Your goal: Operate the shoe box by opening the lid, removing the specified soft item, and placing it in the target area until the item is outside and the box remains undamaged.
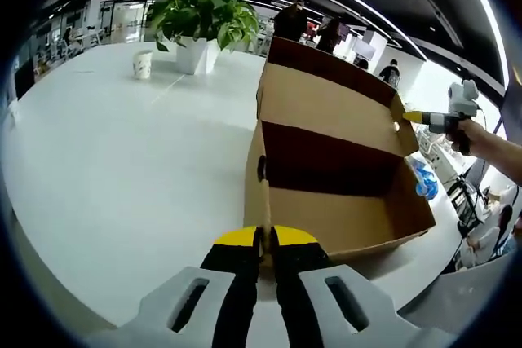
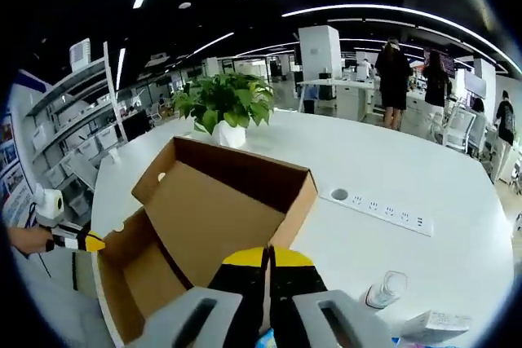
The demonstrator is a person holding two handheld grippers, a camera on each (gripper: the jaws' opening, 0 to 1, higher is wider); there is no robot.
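Note:
A brown cardboard shoe box (image 1: 342, 218) stands on the white table with its lid (image 1: 326, 107) raised. The part of its floor that shows is bare cardboard. My left gripper (image 1: 266, 238) is shut on the near end wall of the box. The right gripper (image 1: 416, 116) comes in from the right, its yellow tip at the lid's far corner. In the right gripper view my right gripper (image 2: 267, 257) is shut on the edge of the lid (image 2: 216, 209), and the left gripper (image 2: 88, 242) sits at the box corner. A blue and white soft thing (image 1: 422, 178) lies just beyond the box.
A potted plant (image 1: 200, 14) (image 2: 224, 103) and a paper cup (image 1: 143, 63) stand at the far side of the white table (image 1: 122, 169). A socket strip (image 2: 379, 205), a clear bottle (image 2: 383, 287) and a white packet (image 2: 428, 328) lie near the box. People stand in the background.

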